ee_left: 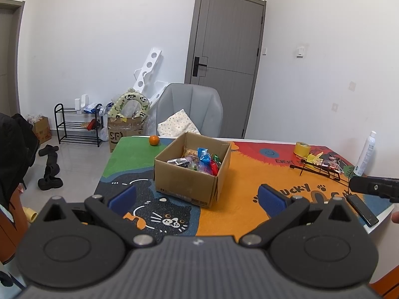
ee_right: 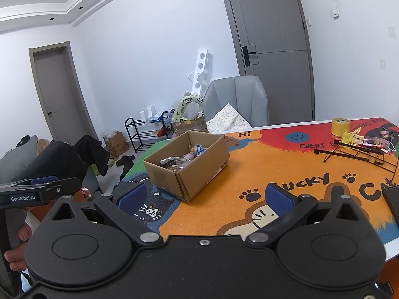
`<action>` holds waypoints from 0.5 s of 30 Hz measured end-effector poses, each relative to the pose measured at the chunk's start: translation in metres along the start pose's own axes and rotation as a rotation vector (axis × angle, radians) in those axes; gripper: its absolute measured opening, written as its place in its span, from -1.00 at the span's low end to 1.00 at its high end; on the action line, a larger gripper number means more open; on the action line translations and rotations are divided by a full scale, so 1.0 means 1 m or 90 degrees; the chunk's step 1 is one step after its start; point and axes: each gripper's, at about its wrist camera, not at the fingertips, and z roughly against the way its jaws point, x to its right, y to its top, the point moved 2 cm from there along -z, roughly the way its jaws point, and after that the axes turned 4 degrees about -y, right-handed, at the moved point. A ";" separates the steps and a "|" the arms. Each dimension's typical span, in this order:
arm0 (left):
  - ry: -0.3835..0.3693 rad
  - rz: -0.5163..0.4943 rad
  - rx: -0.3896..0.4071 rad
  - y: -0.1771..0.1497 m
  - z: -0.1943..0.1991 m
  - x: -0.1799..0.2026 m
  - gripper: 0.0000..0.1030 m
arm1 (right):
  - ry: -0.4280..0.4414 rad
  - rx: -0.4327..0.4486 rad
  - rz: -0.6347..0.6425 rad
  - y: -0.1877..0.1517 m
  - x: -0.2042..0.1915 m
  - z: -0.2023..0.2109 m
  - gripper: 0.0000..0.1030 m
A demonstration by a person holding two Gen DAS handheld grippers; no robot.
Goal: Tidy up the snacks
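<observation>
Both tools, left (ee_left: 197, 196) and right (ee_right: 214, 199), are held wide open and empty above the surface (ee_left: 244, 182). Snacks (ee_left: 199, 162) are contained in the box (ee_left: 184, 182).

Brown box (ee_left: 189, 174) on orange, cartoon-cat-patterned tablecloth (ee_left: 249, 194).

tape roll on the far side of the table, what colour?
Yellow. The tape roll stands beside the black wire rack; clearest in the left wrist view.
</observation>
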 end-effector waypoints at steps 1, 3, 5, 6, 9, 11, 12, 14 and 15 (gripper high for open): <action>0.000 0.000 0.000 0.000 0.000 0.000 1.00 | -0.001 0.000 0.001 0.000 0.000 0.000 1.00; -0.001 -0.001 0.000 -0.001 -0.001 0.000 1.00 | 0.000 0.000 0.001 0.000 0.000 0.000 1.00; -0.002 -0.001 -0.001 -0.003 -0.002 0.000 1.00 | 0.000 0.000 0.001 0.000 0.000 0.000 1.00; -0.001 0.000 -0.001 -0.002 -0.001 0.000 1.00 | 0.000 0.000 0.001 0.000 0.000 0.000 1.00; -0.001 -0.001 -0.001 -0.002 -0.001 0.000 1.00 | -0.001 0.000 0.002 0.000 0.000 0.000 1.00; -0.001 -0.001 -0.001 -0.002 -0.001 0.001 1.00 | -0.001 -0.002 0.001 0.001 -0.001 0.000 1.00; -0.002 -0.001 0.000 -0.002 -0.001 0.001 1.00 | -0.001 -0.001 0.001 0.002 -0.001 0.001 1.00; -0.004 -0.001 0.000 -0.004 -0.004 0.002 1.00 | 0.000 -0.001 0.003 0.002 -0.001 0.001 1.00; -0.005 -0.001 -0.001 -0.005 -0.004 0.002 1.00 | 0.000 -0.002 0.003 0.002 -0.001 0.000 1.00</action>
